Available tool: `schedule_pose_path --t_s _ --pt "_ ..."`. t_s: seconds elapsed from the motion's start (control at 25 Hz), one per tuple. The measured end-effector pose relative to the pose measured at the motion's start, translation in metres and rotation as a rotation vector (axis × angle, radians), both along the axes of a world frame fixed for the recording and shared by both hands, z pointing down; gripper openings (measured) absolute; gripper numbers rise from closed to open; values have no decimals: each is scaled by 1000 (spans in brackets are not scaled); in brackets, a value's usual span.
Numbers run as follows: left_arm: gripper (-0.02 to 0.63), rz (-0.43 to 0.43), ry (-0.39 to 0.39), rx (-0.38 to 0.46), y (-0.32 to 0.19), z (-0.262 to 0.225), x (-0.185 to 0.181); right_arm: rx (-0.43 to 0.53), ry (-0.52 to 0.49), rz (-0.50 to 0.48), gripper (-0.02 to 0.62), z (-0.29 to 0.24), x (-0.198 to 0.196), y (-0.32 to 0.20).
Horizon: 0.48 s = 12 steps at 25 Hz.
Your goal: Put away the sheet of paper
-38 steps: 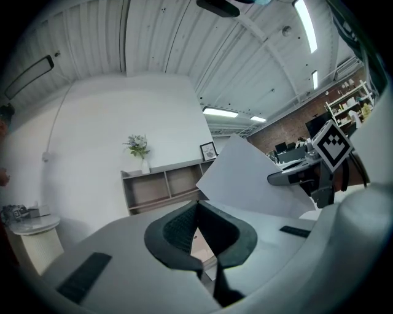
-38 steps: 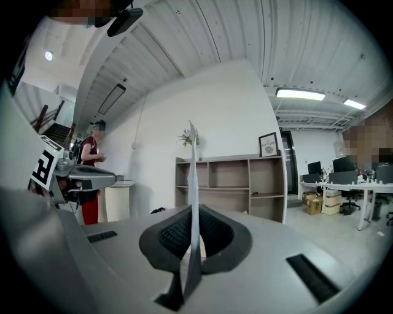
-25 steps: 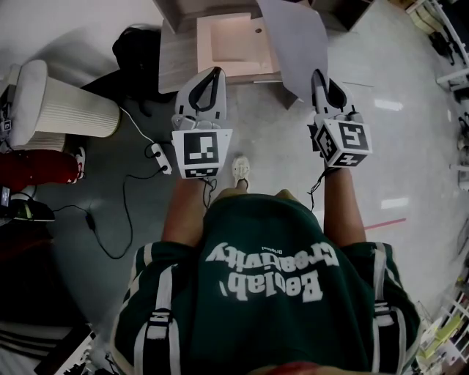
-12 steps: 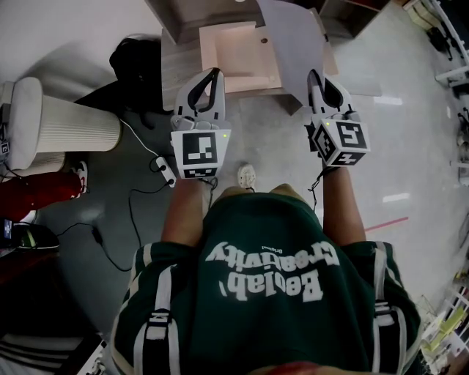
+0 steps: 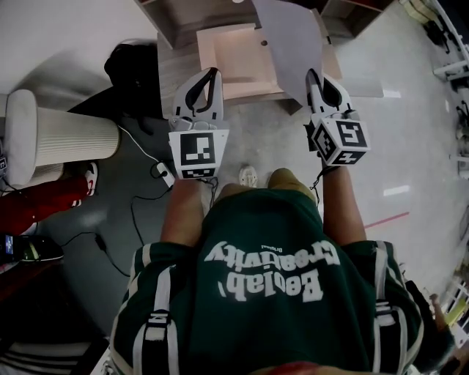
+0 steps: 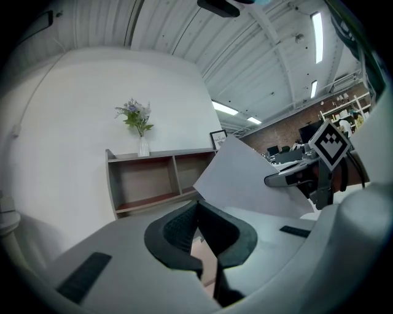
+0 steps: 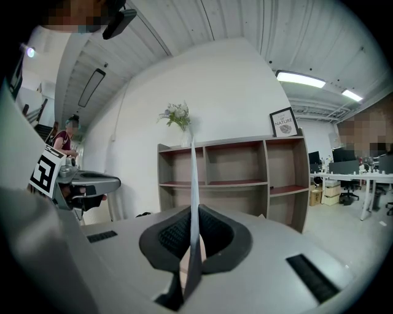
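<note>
right gripper (image 5: 315, 73) fingers pinch grey paper sheet (image 5: 289, 44), by right edge of pale wooden open drawer (image 5: 238, 58) | left gripper (image 5: 212, 72) fingers closed, empty | next: level sheet over drawer

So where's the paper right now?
In the head view, the sheet of paper is up on the right, pinched in the right gripper, just right of the pale wooden box.

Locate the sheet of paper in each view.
Head view: sheet of paper at top, right of centre, gripped by the right tongs.
Left gripper view: centre right, broad face showing.
Right gripper view: centre, edge-on, upright.
Shared landmark: the wooden shelf unit.
</note>
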<state>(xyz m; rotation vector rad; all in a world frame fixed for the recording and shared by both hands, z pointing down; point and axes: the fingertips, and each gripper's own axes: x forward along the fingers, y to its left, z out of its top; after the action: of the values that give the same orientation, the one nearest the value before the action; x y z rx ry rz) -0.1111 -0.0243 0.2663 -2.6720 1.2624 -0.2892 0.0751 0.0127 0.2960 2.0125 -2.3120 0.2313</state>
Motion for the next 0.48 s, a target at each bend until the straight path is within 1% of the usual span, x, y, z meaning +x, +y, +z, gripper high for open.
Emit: schedule_pose_path --t_s 0.2,0.36,0.48 --pt "18 -1 -9 -25 -20 13 5 -25 -15 0 34 14 7 -22" --pt "18 -12 -19 -34 -34 19 15 -43 -30 -3 34 25 22 -41" --pt "18 -30 -32 -46 -52 25 25 -67 -48 -13 34 37 36 -64"
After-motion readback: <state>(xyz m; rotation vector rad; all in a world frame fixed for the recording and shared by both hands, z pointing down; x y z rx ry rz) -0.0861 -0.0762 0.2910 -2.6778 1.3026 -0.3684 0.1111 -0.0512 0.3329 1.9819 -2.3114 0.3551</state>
